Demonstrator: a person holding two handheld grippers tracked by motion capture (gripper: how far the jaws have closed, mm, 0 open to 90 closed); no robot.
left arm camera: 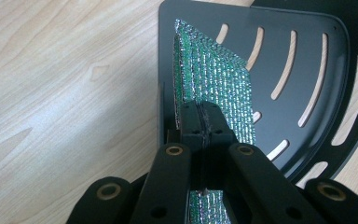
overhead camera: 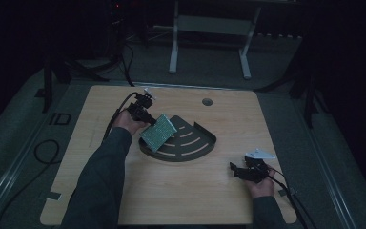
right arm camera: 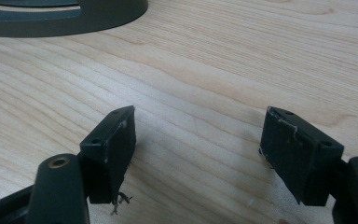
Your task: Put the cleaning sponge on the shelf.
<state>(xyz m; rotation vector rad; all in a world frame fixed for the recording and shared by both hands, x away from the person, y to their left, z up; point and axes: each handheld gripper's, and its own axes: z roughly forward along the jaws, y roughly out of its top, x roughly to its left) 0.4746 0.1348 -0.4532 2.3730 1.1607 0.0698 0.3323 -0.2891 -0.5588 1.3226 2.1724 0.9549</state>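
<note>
Holding green sponge over apparently bare rack

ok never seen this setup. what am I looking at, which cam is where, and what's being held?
No robot arm here: a person at a wooden table holds a two-jaw gripper in each hand.

The high view is a fixed camera above the person's side, looking forward and down. The other two pictures come from cameras riding on each gripper, looking along its black jaws.

On the table lies a dark, fan-shaped slotted tray. The left gripper is shut on a glittery green sponge pad, holding it tilted over the tray's left edge; the left gripper view shows the jaws pinched on the pad's edge.

The right gripper rests low near the table's right front, jaws open and empty, with bare wood between them in its own view.
</note>
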